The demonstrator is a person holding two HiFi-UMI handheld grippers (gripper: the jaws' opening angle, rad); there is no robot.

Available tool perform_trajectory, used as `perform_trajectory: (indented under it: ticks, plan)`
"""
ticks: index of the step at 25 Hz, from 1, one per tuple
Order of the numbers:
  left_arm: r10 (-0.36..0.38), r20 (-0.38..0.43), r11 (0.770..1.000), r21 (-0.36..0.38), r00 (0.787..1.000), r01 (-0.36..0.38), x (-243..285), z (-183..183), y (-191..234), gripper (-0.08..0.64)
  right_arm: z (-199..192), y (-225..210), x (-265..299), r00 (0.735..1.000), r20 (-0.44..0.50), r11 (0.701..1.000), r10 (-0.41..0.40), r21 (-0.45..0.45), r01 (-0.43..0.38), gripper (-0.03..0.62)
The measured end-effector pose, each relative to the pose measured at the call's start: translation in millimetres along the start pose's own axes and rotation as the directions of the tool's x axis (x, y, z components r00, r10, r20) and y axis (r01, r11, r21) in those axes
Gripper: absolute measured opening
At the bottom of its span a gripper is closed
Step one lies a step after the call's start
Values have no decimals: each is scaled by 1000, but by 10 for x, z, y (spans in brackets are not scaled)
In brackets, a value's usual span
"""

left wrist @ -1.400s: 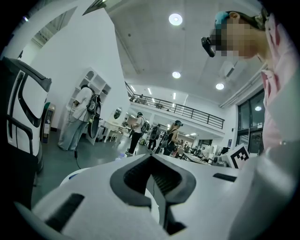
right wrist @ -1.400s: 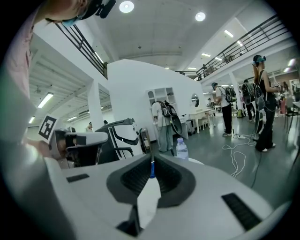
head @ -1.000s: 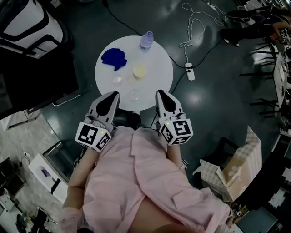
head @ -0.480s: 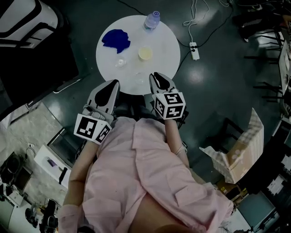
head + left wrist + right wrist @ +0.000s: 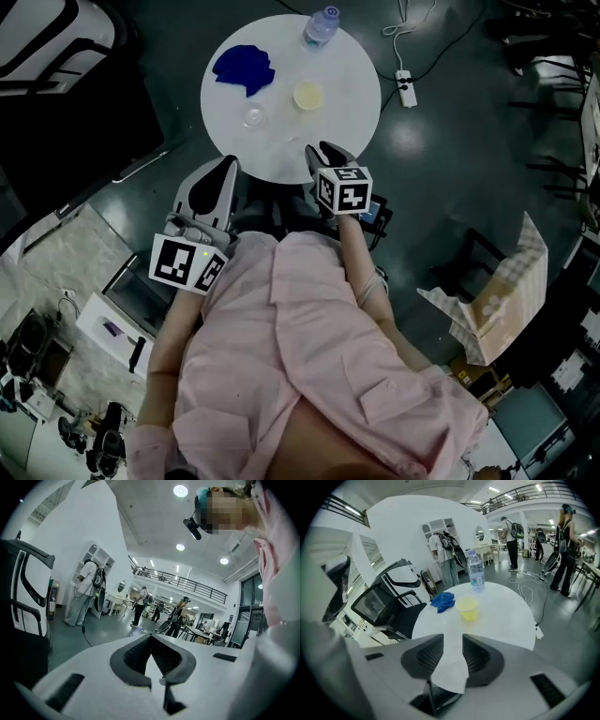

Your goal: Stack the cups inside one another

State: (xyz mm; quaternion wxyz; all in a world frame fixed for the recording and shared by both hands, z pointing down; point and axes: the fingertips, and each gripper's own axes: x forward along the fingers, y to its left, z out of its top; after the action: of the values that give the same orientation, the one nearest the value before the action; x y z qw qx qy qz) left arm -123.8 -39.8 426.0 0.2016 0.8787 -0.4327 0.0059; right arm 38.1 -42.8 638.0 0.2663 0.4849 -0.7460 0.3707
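Note:
On the round white table [image 5: 352, 66] a yellow cup [image 5: 307, 95] stands near the middle, and a clear cup [image 5: 254, 116] to its left. My right gripper [image 5: 317, 152] hangs over the table's near edge and tilts down. In the right gripper view its jaws [image 5: 452, 641] are opening. Only bare tabletop [image 5: 506, 606] shows between them, and the yellow cup [image 5: 468, 607] stands farther ahead. My left gripper [image 5: 225, 171] stays off the table's near left edge. The left gripper view has that gripper [image 5: 151, 637] almost level, its tips touching and nothing in them.
A blue cloth [image 5: 242, 67] lies at the table's far left and a water bottle [image 5: 320, 26] stands at its far edge. A black chair [image 5: 389, 604] is beside the table. A power strip [image 5: 406, 87] and cables lie on the floor, with a cardboard box [image 5: 497, 314] to the right.
My right gripper has swung forward and down over the table's near edge, and its jaws have parted. The left gripper has barely shifted. The table sits higher in the head view.

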Motion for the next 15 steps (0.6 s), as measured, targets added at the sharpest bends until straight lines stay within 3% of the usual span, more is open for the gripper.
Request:
perform_trajectory:
  ticks: [9,15]
  plan:
    - [-16,15,1000,14,1000,16,57,85,148,9,-281,-157,329,990,-137,999,-42,28,46,124]
    - [-28,26,999,19,999,28,131,150,231,9,-439,-181,476,967,-253,999,-41,14,46,124]
